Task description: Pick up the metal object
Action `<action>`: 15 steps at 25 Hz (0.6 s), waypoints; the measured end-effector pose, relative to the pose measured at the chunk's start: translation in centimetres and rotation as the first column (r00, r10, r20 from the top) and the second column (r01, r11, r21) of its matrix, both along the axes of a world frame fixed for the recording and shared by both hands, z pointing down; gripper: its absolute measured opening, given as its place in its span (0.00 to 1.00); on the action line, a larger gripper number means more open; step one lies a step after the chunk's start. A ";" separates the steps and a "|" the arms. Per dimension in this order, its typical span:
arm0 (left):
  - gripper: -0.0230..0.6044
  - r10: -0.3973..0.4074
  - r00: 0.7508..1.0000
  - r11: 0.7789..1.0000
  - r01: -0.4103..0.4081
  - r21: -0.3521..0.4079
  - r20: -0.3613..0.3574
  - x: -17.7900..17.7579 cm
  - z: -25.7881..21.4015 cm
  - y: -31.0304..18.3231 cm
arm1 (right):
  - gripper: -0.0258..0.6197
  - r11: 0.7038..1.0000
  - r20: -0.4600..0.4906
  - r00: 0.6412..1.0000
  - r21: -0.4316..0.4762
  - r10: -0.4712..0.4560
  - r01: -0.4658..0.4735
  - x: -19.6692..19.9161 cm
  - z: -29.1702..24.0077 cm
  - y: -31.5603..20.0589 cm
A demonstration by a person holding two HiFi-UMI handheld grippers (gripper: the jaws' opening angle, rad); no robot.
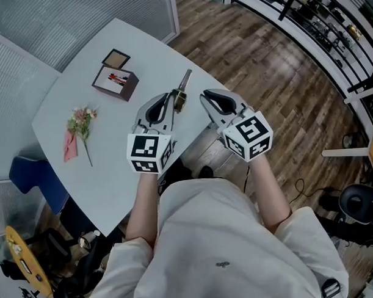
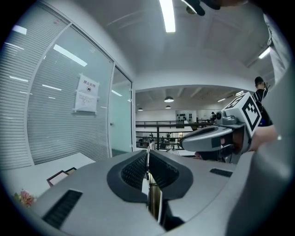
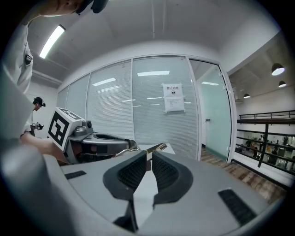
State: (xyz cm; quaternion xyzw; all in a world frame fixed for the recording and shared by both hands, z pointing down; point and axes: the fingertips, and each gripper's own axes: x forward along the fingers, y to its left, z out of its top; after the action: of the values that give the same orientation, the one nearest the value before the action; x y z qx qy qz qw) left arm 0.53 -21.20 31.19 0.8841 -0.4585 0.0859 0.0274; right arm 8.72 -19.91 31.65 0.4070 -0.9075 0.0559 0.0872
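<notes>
Lifting is in hand: left gripper (image 1: 171, 97) at frame centre clamps the metal object (image 1: 181, 98). Right gripper (image 1: 205, 98) beside it stands slightly parted, empty. Next needs a steady hold.

White table (image 1: 108, 178), wood floor (image 1: 263, 63), blind-covered glass walls (image 3: 115, 106).

**Cream shirt, grey grippers**

The person wears a cream short-sleeved shirt (image 1: 226, 235). The left hand-held gripper (image 1: 171, 98) and the right hand-held gripper (image 1: 207, 99) are grey shells with black ribbed pads (image 2: 133, 170). Each carries a white cube (image 1: 150, 153) with black square markers.
</notes>
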 end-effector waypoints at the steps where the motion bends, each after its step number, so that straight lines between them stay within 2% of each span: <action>1: 0.08 -0.001 1.000 1.000 0.001 -0.002 0.000 0.0 0.1 0.1 | 0.10 1.000 -0.001 1.000 0.000 0.001 -0.001 0.0 0.0 0.1; 15: 0.08 0.000 1.000 1.000 0.000 -0.015 -0.017 -0.5 0.4 1.2 | 0.05 1.000 0.004 1.000 -0.004 0.026 -0.026 -0.2 0.4 1.1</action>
State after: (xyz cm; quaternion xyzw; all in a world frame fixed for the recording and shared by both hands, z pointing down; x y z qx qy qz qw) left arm 0.07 -19.97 31.59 0.8846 -0.4575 0.0817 0.0380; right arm 8.54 -18.79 32.07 0.4182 -0.9023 0.0598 0.0856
